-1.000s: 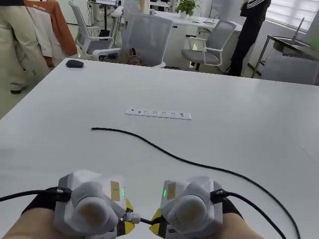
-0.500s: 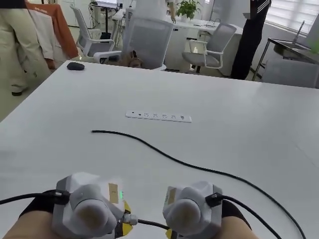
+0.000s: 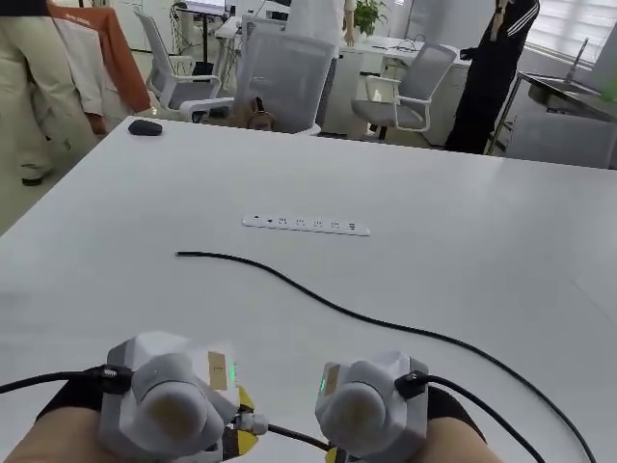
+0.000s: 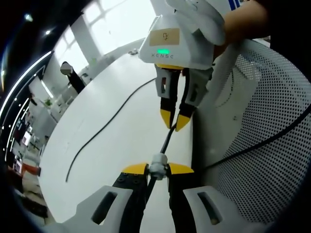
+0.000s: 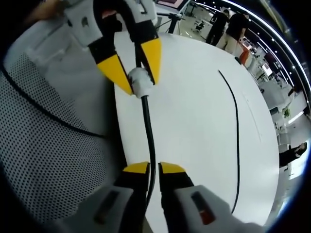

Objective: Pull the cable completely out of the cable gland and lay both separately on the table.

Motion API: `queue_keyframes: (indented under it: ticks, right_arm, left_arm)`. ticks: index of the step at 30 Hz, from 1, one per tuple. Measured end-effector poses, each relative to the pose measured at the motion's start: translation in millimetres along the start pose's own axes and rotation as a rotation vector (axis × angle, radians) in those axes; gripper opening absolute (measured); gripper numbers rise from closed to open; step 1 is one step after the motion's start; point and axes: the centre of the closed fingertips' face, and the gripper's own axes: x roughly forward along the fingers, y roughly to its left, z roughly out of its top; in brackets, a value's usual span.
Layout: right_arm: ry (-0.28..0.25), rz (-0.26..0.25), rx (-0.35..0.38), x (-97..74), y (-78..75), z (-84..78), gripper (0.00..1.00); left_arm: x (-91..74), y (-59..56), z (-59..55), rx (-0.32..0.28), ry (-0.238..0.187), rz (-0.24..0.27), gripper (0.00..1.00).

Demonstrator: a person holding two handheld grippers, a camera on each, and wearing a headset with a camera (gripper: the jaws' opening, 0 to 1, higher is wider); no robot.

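A small white cable gland (image 3: pixel 254 422) sits between the yellow jaw tips of my left gripper (image 3: pixel 245 424), which is shut on it at the near table edge. A black cable (image 3: pixel 328 304) leaves the gland and runs to my right gripper (image 3: pixel 333 449), shut on it a short way off. In the left gripper view the gland (image 4: pixel 158 161) is pinched in my left gripper (image 4: pixel 157 171), and the cable (image 4: pixel 165 141) stretches to the right gripper (image 4: pixel 173 124). In the right gripper view my right gripper (image 5: pixel 154 168) clamps the cable (image 5: pixel 148 126) below the gland (image 5: pixel 140 80).
The cable's long loose part snakes across the white table (image 3: pixel 463 251) toward the far left. A white power strip (image 3: pixel 305 223) lies mid-table and a dark mouse (image 3: pixel 145 124) at the far left corner. Office chairs (image 3: pixel 284 77) and standing people are beyond the table.
My right gripper has drawn away from the left, and a longer stretch of cable now shows between the gland and the right jaws. The left gripper stays put.
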Motion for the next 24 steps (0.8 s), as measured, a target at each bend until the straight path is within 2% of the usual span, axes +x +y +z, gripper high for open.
queue_keyframes:
  ticks: [2, 6, 12, 15, 16, 17, 24]
  right_arm:
    - [-0.035, 0.002, 0.003, -1.5, 0.6, 6.9, 0.1]
    - [-0.09, 0.007, -0.047, -1.9, 5.3, 21.4, 0.21]
    - [-0.132, 0.021, -0.09, -3.2, 12.6, 33.8, 0.24]
    - [-0.128, 0.024, -0.087, -2.8, 12.3, 32.2, 0.15]
    - [-0.123, 0.028, -0.084, -3.0, 12.5, 30.8, 0.05]
    - [-0.124, 0.034, -0.09, -3.3, 13.4, 29.5, 0.04]
    - [-0.105, 0.023, -0.1, -0.7, 13.2, 28.3, 0.03]
  left_arm:
    - [0.2, -0.4, -0.7, 0.004, 0.005, -0.001, 0.17]
    - [0.4, -2.0, -0.6, 0.008, 0.008, -0.007, 0.17]
    - [1.7, -9.6, 4.9, 0.028, -0.007, -0.031, 0.17]
    - [2.1, -9.3, 4.1, 0.036, -0.002, -0.033, 0.17]
    - [1.9, -9.3, 4.6, 0.033, -0.006, -0.034, 0.17]
    - [1.3, -8.9, 6.0, 0.029, -0.016, -0.034, 0.17]
    - [2.5, -9.6, 5.8, 0.034, -0.012, -0.039, 0.17]
